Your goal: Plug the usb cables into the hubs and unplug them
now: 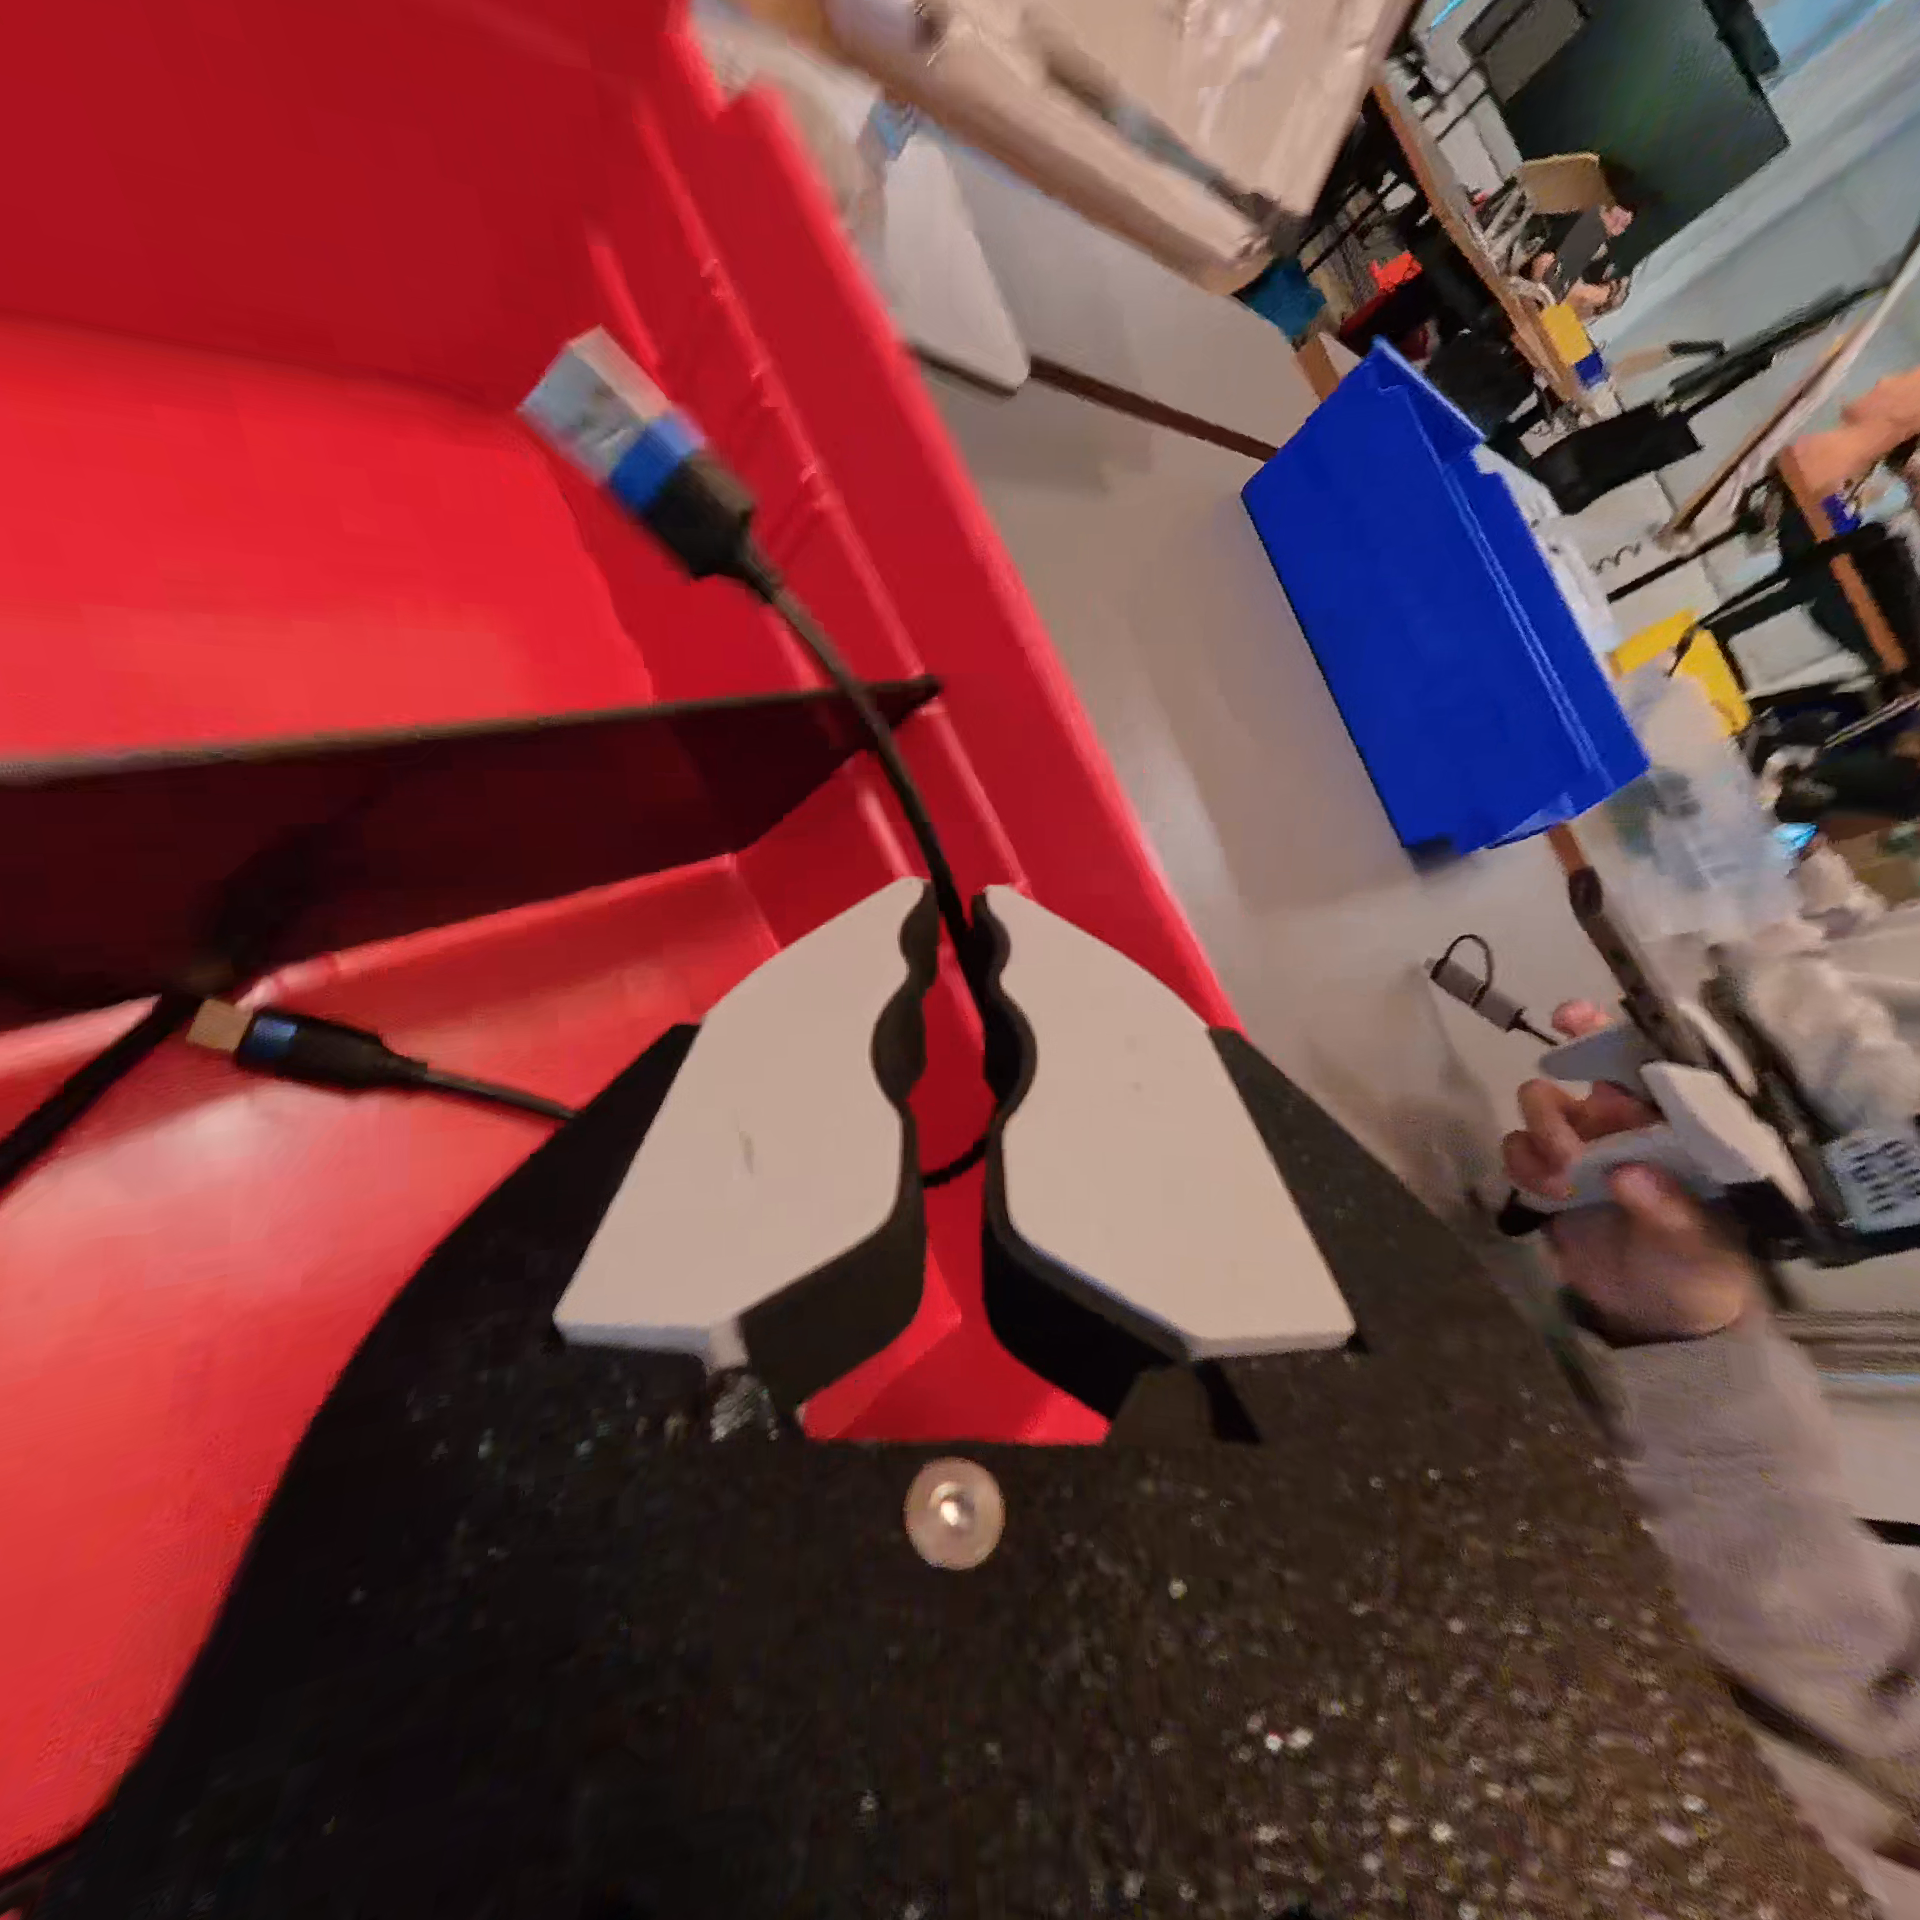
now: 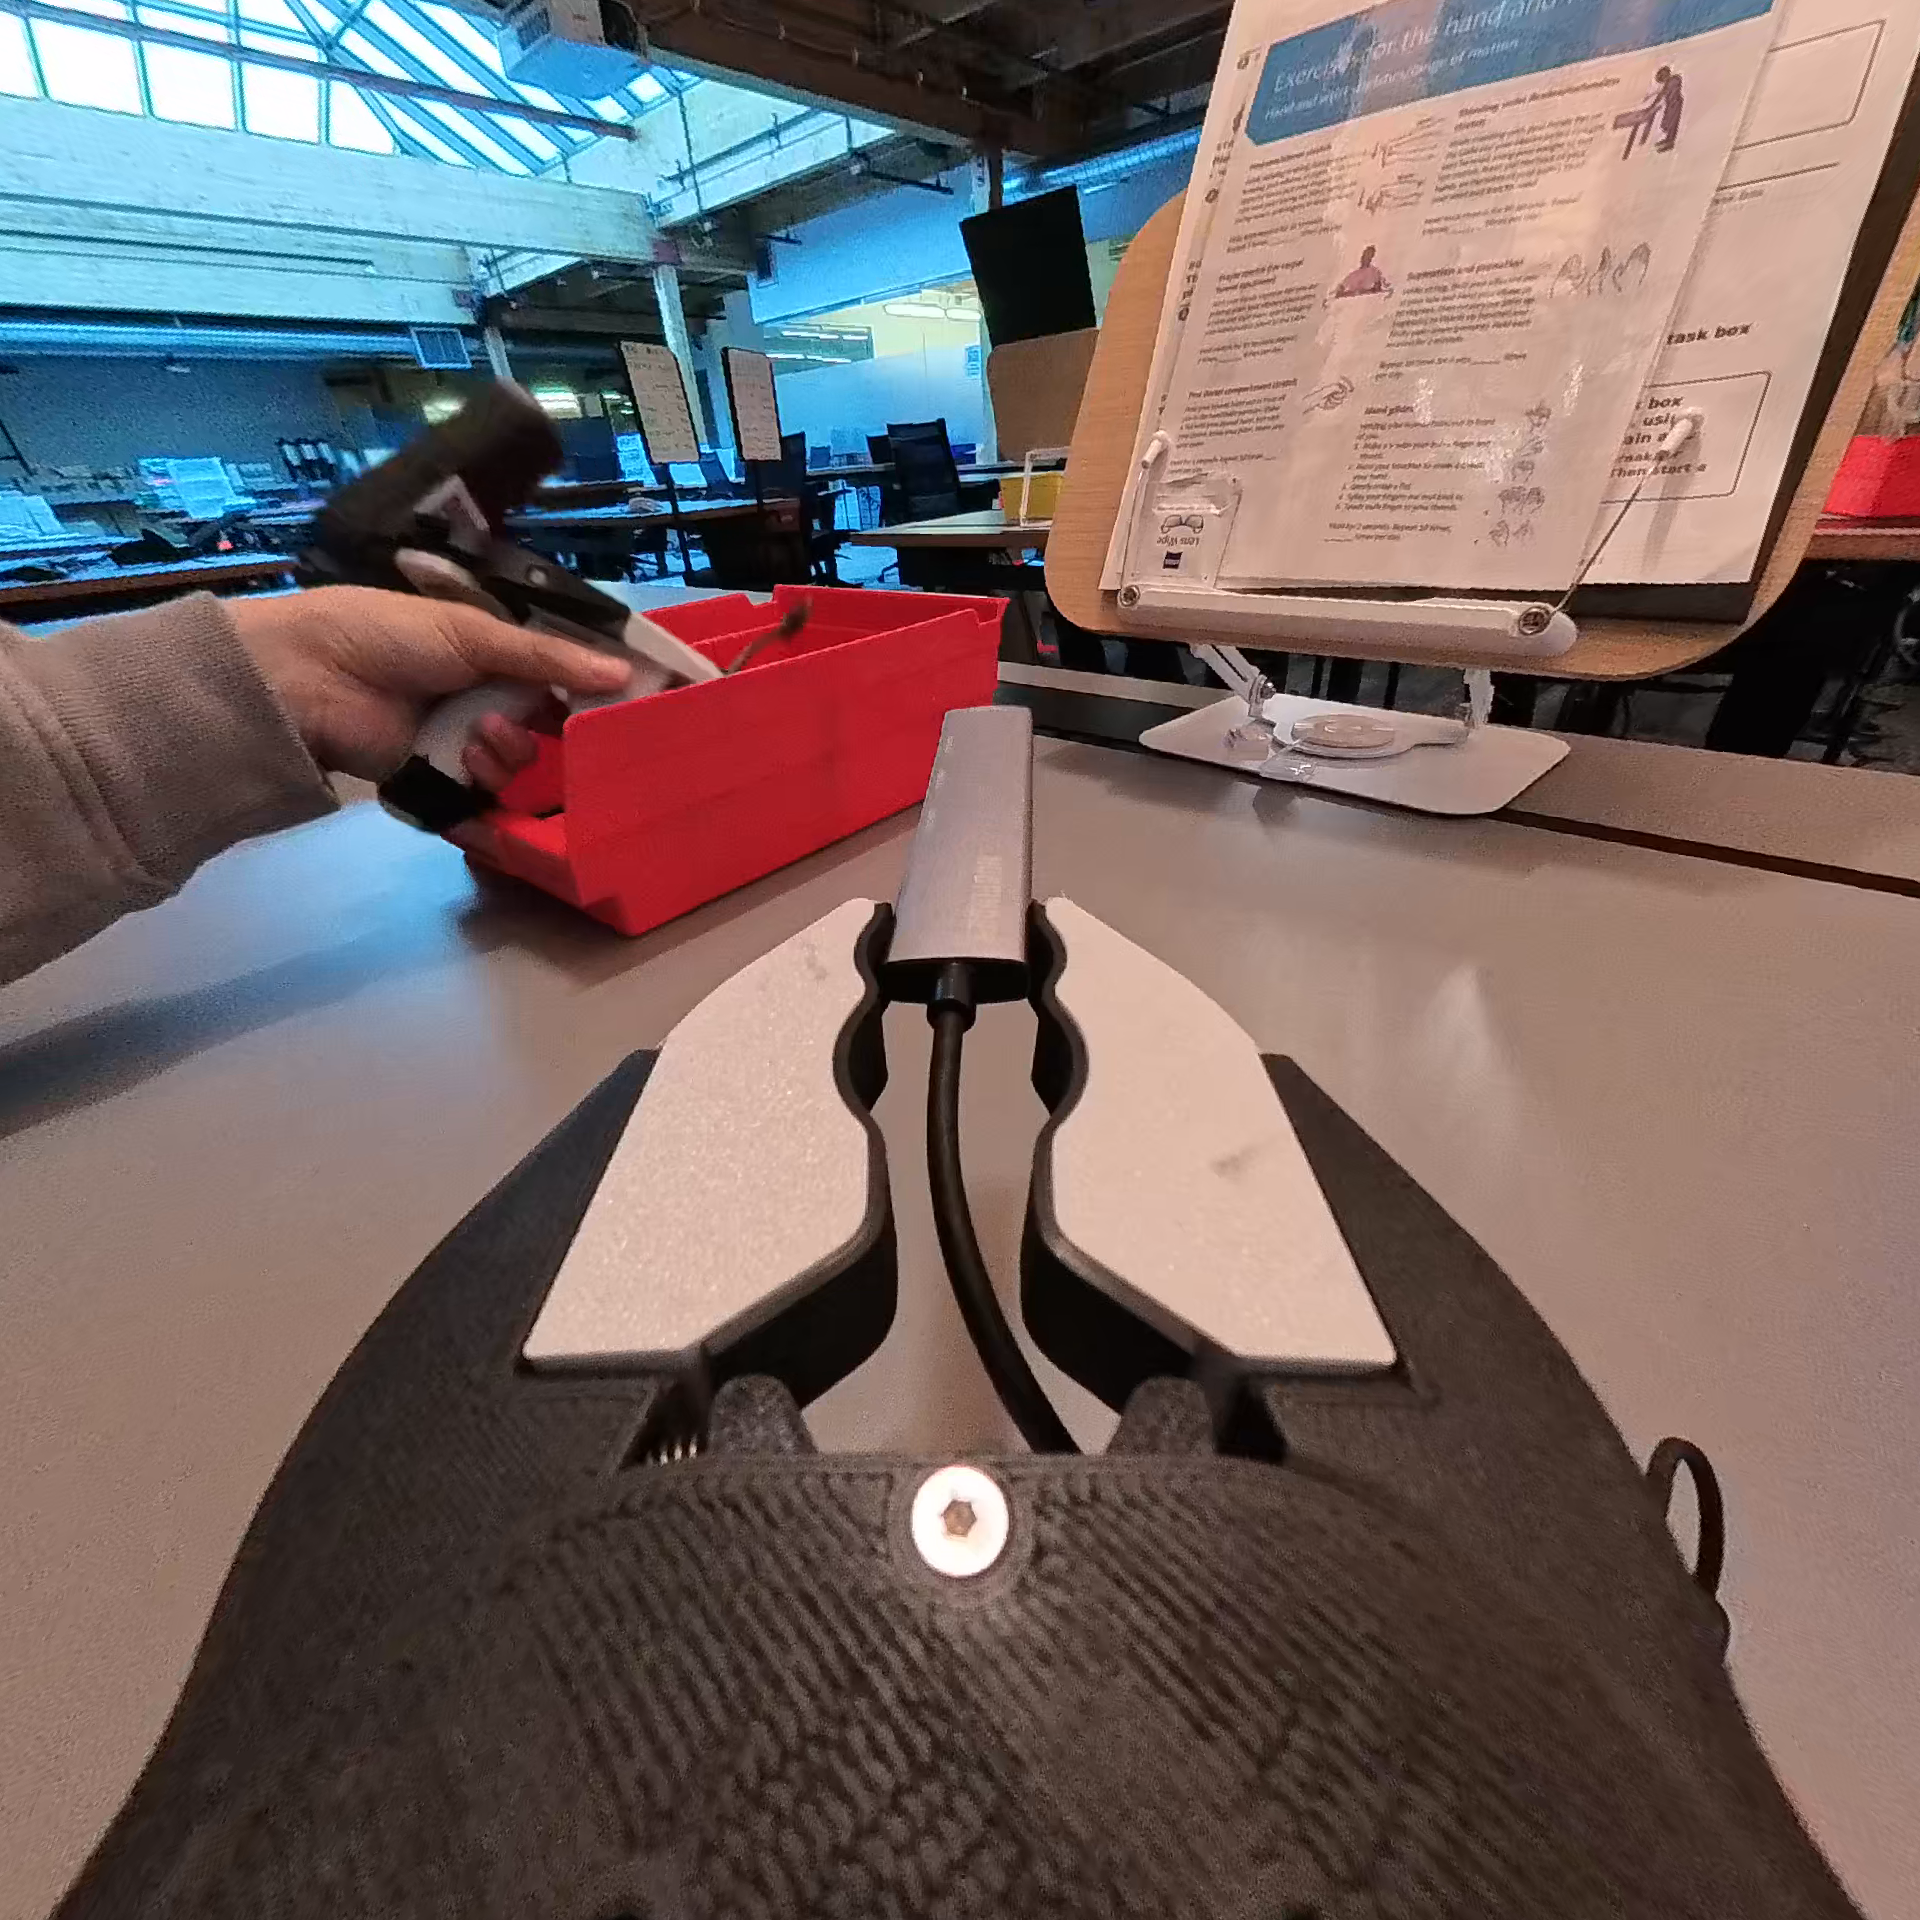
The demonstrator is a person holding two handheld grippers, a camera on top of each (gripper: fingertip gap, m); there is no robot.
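Observation:
My left gripper (image 1: 954,902) is shut on a black USB cable (image 1: 894,758) above the red bin (image 1: 312,520). The cable's silver plug with a blue collar (image 1: 613,416) sticks up and away from the fingertips. A second cable with a gold plug (image 1: 301,1044) lies on the bin floor. My right gripper (image 2: 956,920) is shut on a grey USB hub (image 2: 966,831) just above the grey table (image 2: 1507,1039); the hub's black lead (image 2: 961,1195) runs back between the fingers. The left gripper also shows in the right wrist view (image 2: 665,649), over the red bin (image 2: 769,748).
A black divider (image 1: 416,790) crosses the red bin. A blue bin (image 1: 1434,623) stands on the table beyond. A wooden document stand with papers (image 2: 1455,343) stands at the right rear on a white base (image 2: 1351,748). A small adapter (image 1: 1475,987) lies near the right gripper (image 1: 1683,1122). The gap from one gripper's tips to the other's is roughly 30 centimetres.

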